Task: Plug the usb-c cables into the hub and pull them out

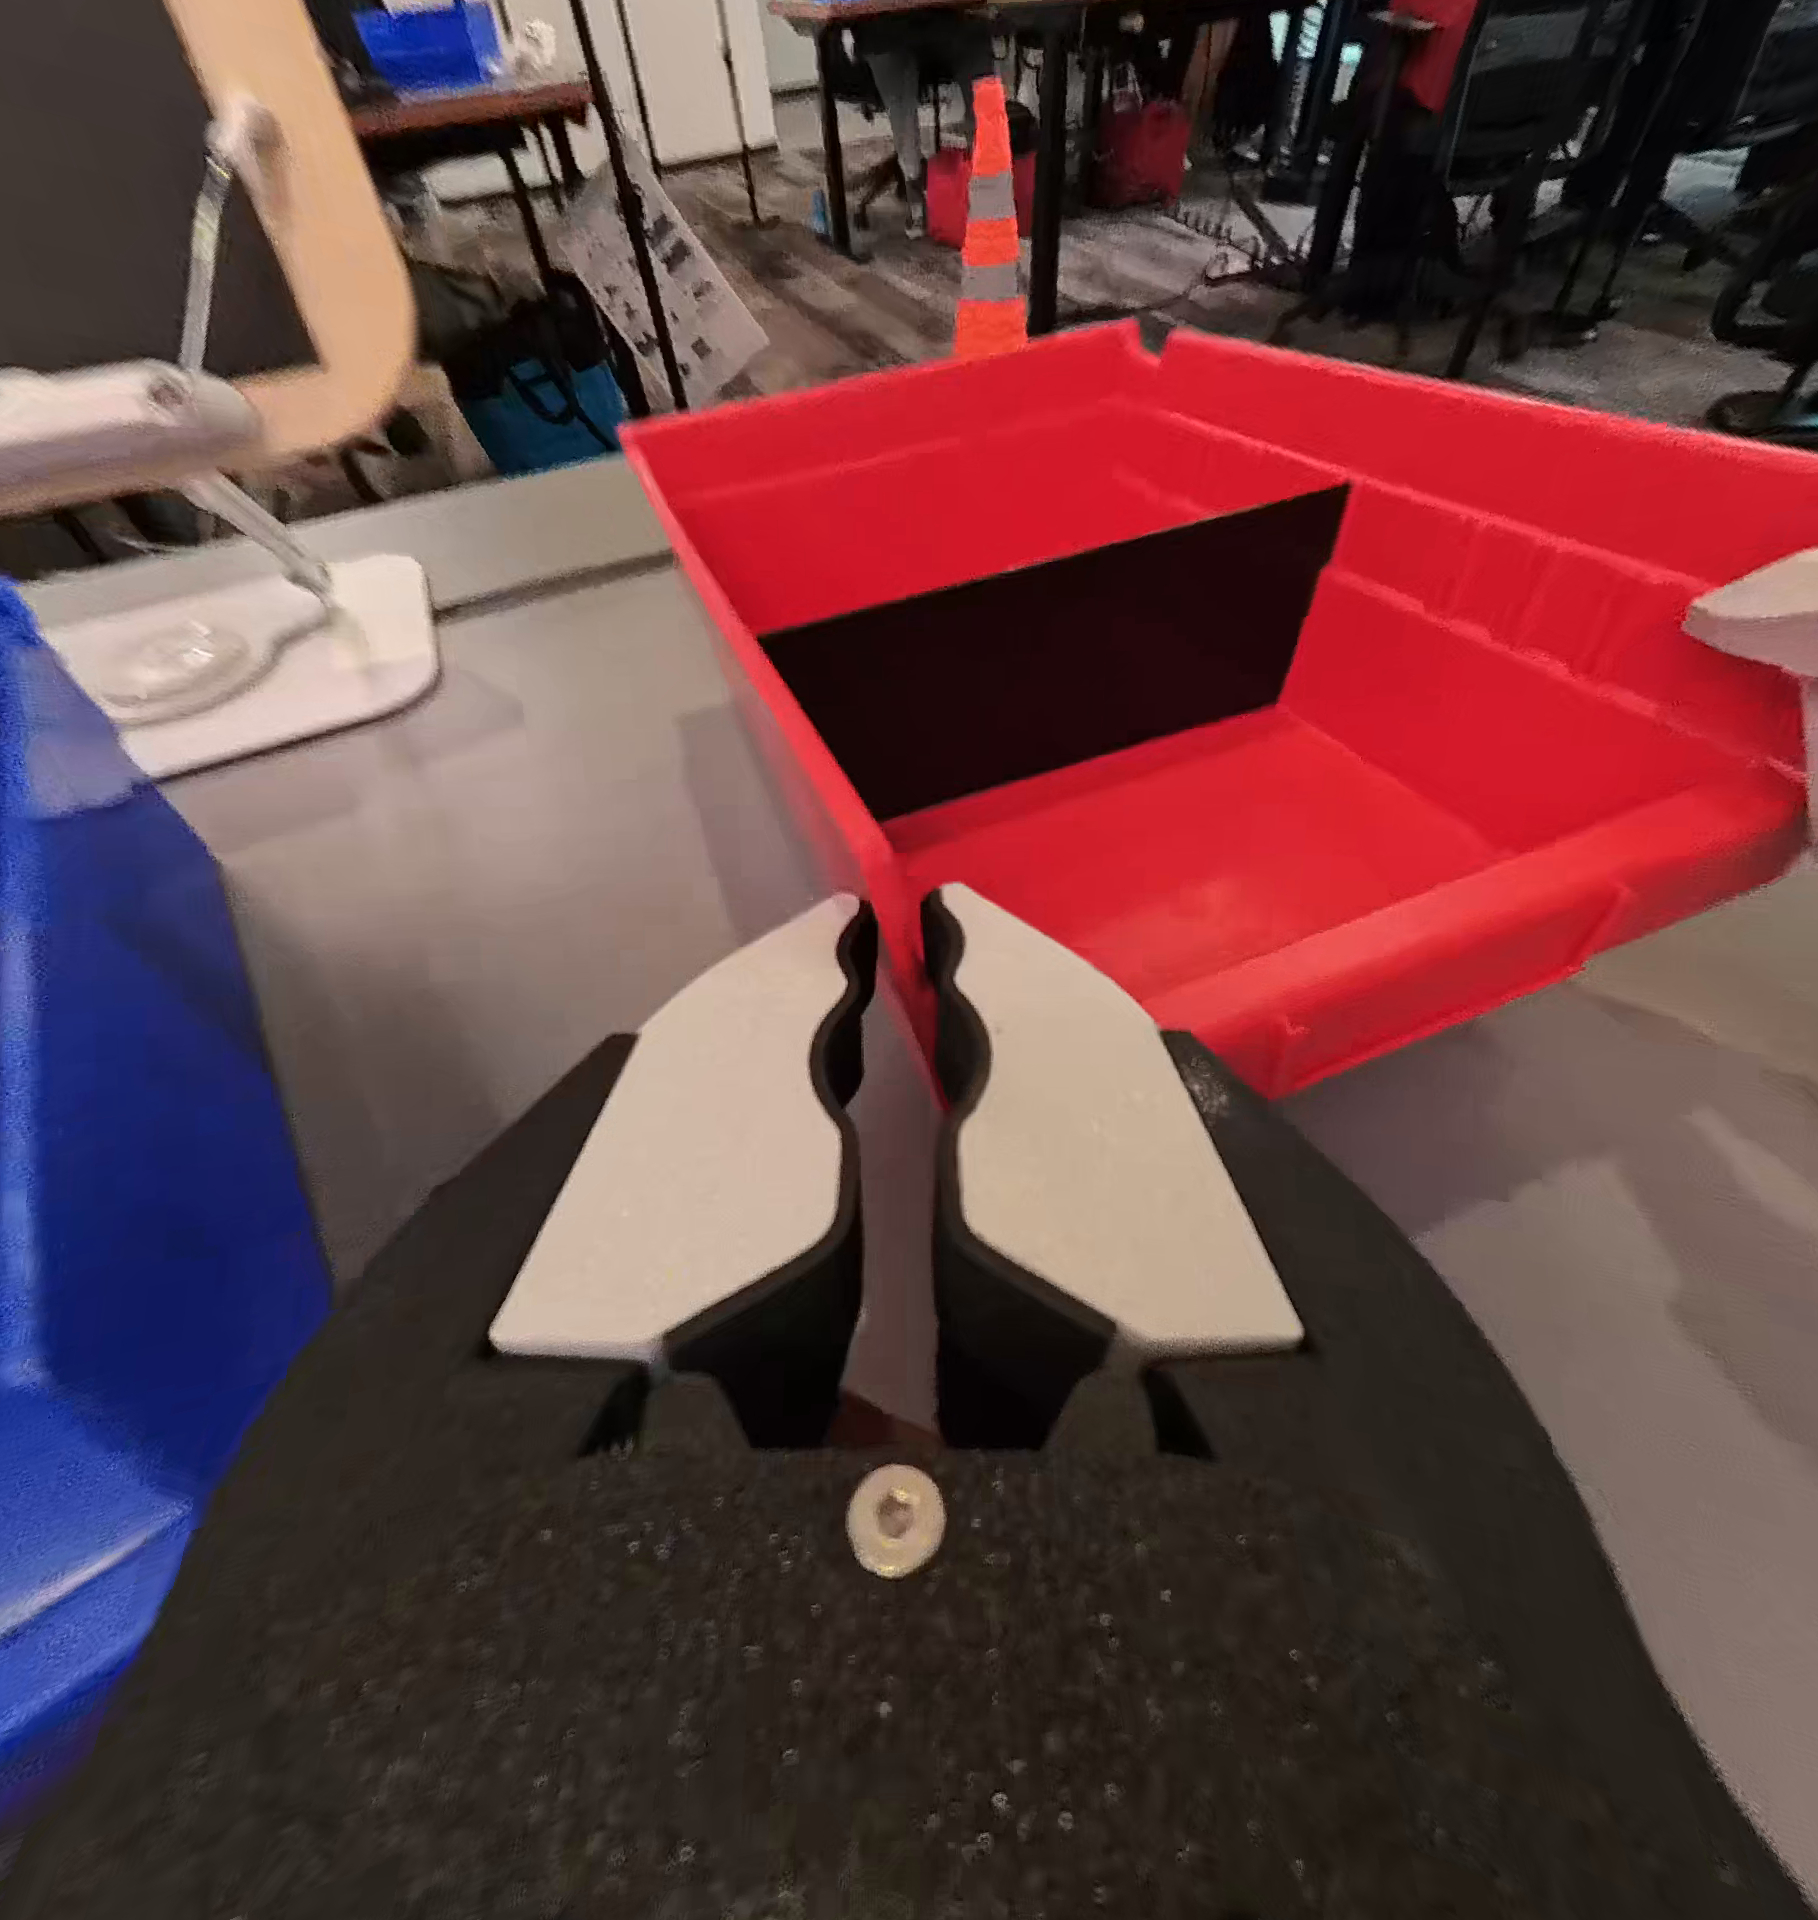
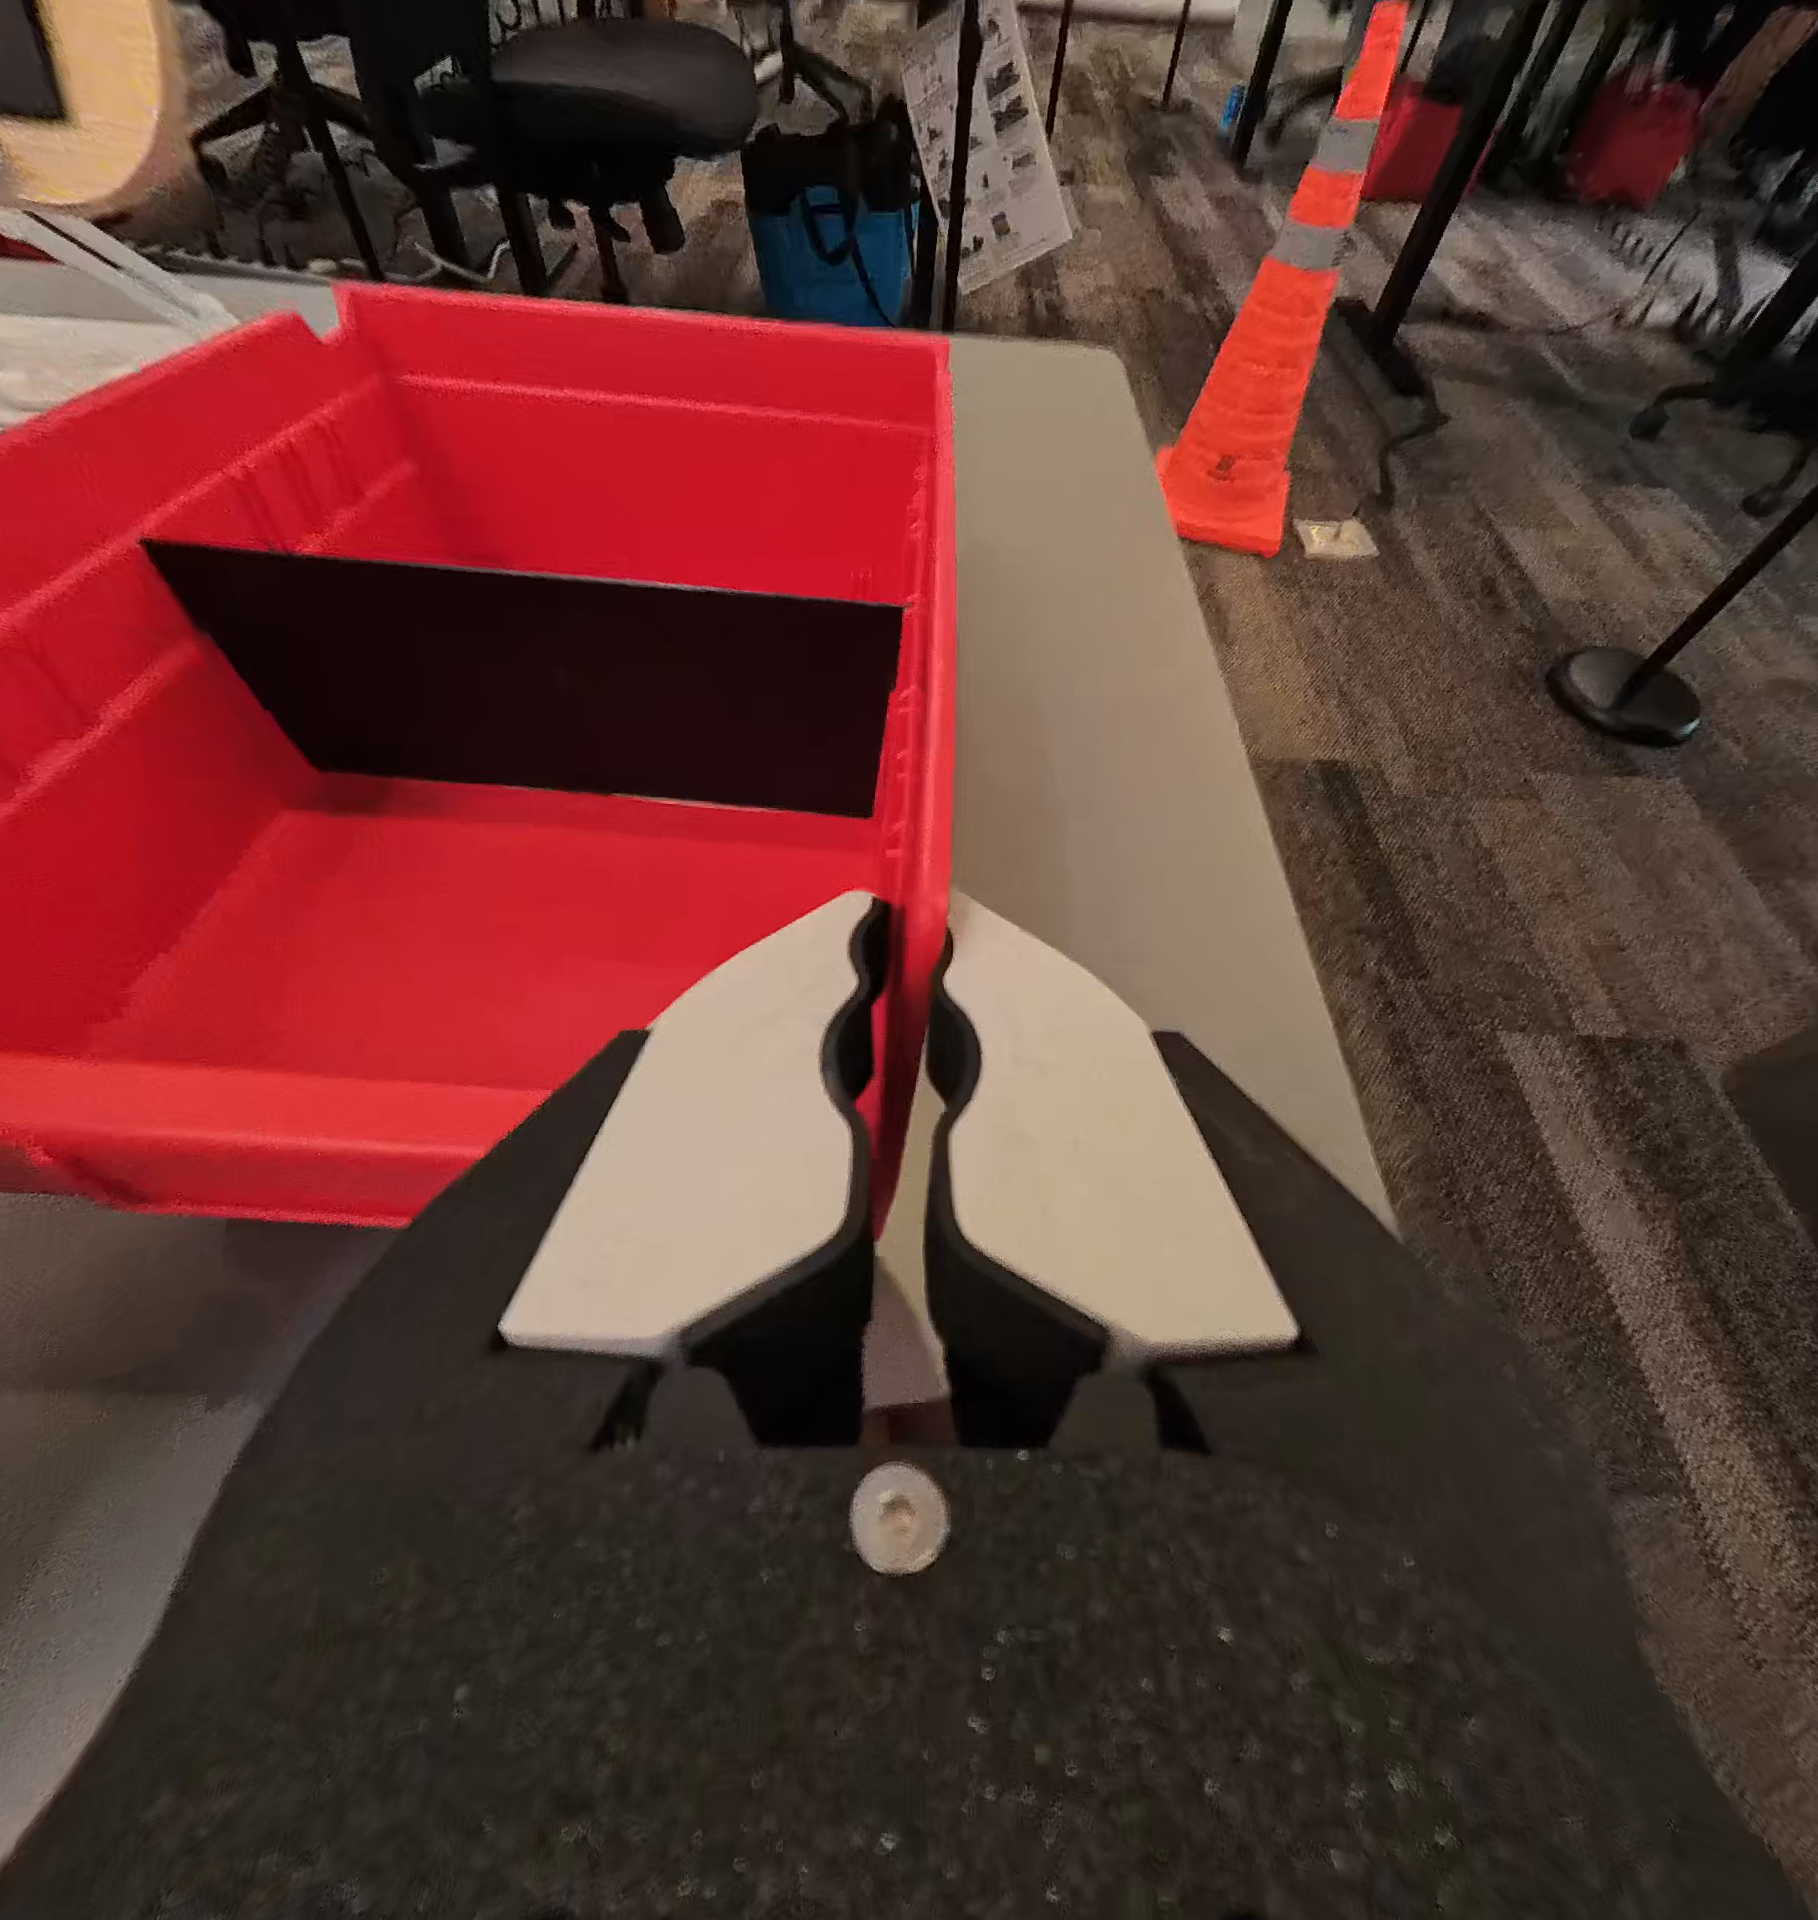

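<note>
So, both grippers clamped on red bin (image 1: 1300, 914): left gripper (image 1: 897, 920) pinching bin's left wall, right gripper (image 2: 915, 925) pinching right wall near table's (image 2: 1071, 727) right edge. Black divider (image 2: 531, 675) inside, front compartment bare. Hub, usb-c cables nowhere in view; can't tell where. Judging by that, plugging not shown as started or finished. Blue bin (image 1: 105, 1143) at left. Printed sheet (image 2: 998, 145) behind, too blurred to read; no brands legible.
</note>
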The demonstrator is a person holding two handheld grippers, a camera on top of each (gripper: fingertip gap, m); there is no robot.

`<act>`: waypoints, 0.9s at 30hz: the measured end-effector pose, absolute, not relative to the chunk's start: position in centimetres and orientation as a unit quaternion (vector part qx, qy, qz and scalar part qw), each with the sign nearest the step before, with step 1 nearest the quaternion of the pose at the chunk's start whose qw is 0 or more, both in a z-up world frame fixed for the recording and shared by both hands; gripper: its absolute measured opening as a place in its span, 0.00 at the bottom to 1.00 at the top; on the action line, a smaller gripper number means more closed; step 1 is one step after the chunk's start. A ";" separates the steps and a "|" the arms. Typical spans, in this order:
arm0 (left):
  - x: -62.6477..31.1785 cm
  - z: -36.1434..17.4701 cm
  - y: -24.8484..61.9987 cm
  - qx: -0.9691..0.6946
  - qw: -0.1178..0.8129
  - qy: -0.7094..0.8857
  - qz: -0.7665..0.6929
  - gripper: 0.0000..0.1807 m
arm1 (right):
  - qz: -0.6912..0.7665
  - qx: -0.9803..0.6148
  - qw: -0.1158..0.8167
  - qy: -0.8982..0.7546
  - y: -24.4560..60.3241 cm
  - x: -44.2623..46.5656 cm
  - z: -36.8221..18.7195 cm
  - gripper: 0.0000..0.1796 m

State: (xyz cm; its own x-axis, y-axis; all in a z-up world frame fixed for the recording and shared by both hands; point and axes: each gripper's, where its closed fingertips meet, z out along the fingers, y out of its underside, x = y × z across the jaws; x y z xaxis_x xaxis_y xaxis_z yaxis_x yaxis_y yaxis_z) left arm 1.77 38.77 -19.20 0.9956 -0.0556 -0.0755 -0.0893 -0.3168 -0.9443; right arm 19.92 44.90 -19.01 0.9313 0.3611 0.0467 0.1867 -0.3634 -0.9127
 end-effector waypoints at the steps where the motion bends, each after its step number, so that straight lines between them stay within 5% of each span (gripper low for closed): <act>1: 2.1 -19.7 38.7 -0.816 0.577 0.043 0.002 0.04 | 0.090 -0.831 0.523 -0.166 44.9 20.1 -19.6 0.02; 7: 3.7 -21.9 37.6 -0.831 0.548 0.087 -0.043 0.08 | 0.101 -0.854 0.482 -0.166 44.8 21.1 -22.4 0.03; 10: 4.2 -21.5 36.1 -0.833 0.534 0.130 -0.064 0.13 | 0.121 -0.868 0.454 -0.161 44.3 21.2 -22.8 0.15; 17: -4.7 -15.9 28.5 -0.799 0.573 0.145 -0.111 0.16 | 0.066 -0.835 0.506 -0.206 42.8 20.9 -15.9 0.18; 23: -19.8 -11.8 22.7 -0.758 0.648 0.068 0.041 0.16 | 0.121 -0.766 0.554 -0.303 39.0 10.5 -9.2 0.18; 27: -26.3 -15.5 20.4 -0.783 0.617 0.006 0.071 0.19 | 0.218 -0.715 0.509 -0.427 33.4 -1.7 -10.5 0.19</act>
State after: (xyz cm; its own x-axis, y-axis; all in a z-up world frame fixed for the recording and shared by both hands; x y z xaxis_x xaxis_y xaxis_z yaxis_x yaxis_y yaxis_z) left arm -26.35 20.42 -15.45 0.9899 0.0777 -0.1190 -0.0976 -0.2377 -0.9664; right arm -1.72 33.36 -10.54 0.5401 0.8324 0.1239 0.3889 -0.1163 -0.9139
